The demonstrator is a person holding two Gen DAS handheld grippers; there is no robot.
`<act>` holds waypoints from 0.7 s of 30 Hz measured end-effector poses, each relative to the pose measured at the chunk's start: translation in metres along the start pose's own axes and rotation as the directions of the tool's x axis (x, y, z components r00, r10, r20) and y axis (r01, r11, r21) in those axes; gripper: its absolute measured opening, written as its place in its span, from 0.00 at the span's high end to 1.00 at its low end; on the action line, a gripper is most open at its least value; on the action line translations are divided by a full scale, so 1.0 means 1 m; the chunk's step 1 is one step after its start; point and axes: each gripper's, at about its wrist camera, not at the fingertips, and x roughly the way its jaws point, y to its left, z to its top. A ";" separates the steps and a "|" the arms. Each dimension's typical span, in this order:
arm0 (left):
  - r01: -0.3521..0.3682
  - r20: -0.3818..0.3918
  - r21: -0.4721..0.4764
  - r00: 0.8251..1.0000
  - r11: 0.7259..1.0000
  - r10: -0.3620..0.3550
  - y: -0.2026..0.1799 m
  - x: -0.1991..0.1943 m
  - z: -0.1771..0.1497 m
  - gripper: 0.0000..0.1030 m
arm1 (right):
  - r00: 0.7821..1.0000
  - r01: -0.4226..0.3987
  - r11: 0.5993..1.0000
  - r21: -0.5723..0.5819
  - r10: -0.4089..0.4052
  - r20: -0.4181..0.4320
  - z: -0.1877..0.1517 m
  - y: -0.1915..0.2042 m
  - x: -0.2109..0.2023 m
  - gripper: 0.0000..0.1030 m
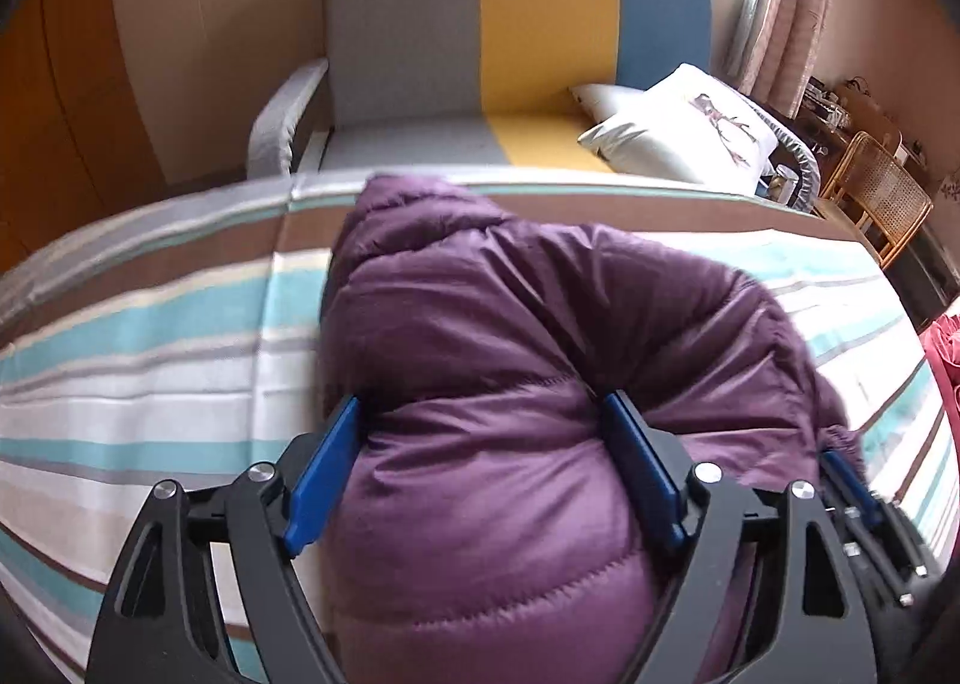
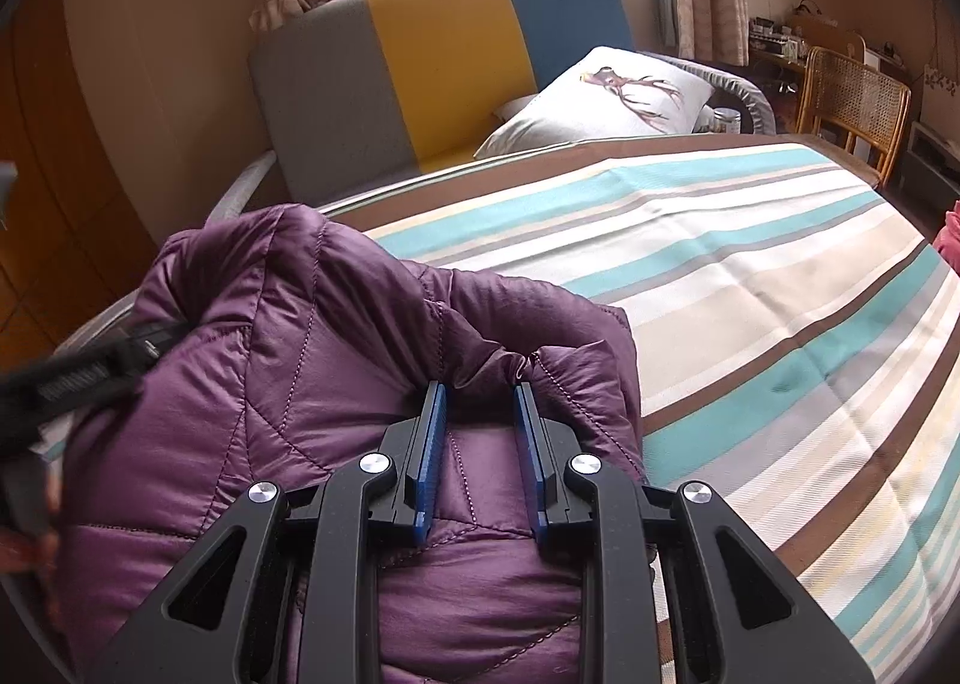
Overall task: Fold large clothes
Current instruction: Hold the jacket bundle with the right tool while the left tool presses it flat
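Observation:
A purple quilted puffer jacket point(image 1: 510, 324) lies bunched on the striped bed sheet point(image 1: 150, 324). My left gripper point(image 1: 483, 402) has its blue fingers spread wide around a thick fold of the jacket, pressing its sides. My right gripper point(image 2: 477, 387) is closed partway on another bulky fold of the jacket point(image 2: 300, 354), with padded fabric filling the gap between the blue pads. The right gripper's blue finger shows at the lower right of the left wrist view point(image 1: 846, 480). The left gripper's black body shows at the left edge of the right wrist view point(image 2: 78, 378).
A grey, yellow and blue sofa point(image 1: 480, 24) stands beyond the bed with a white pillow point(image 1: 690, 126) on it. A rattan chair point(image 2: 852, 96) and a cluttered desk stand at the right. A red cloth point(image 2: 951, 240) lies at the right edge. The striped sheet point(image 2: 750, 294) stretches right.

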 end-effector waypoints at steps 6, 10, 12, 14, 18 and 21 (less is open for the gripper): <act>0.007 0.008 -0.022 1.000 1.000 -0.007 0.008 0.013 -0.009 0.19 | 1.000 0.002 1.000 -0.021 -0.002 -0.014 0.001 0.003 0.009 0.77; 0.007 0.019 -0.021 1.000 1.000 -0.006 0.011 0.007 -0.015 0.19 | 1.000 0.006 1.000 -0.027 -0.006 -0.010 0.001 0.004 0.010 0.77; 0.008 0.029 -0.020 1.000 1.000 -0.008 0.013 0.001 -0.020 0.19 | 1.000 0.005 1.000 -0.031 -0.005 -0.007 0.001 0.004 0.009 0.77; 0.012 0.041 -0.020 0.999 1.000 -0.011 0.015 -0.008 -0.027 0.19 | 1.000 0.008 0.999 -0.040 -0.008 -0.003 0.000 0.006 0.008 0.77; 0.020 0.064 -0.031 0.998 0.999 -0.018 0.020 -0.020 -0.039 0.18 | 1.000 0.008 0.998 -0.058 -0.008 0.005 -0.003 0.009 0.004 0.77; 0.028 0.082 -0.029 0.996 0.999 -0.025 0.021 -0.030 -0.048 0.18 | 1.000 0.001 0.998 -0.063 -0.001 0.000 -0.003 0.009 0.003 0.77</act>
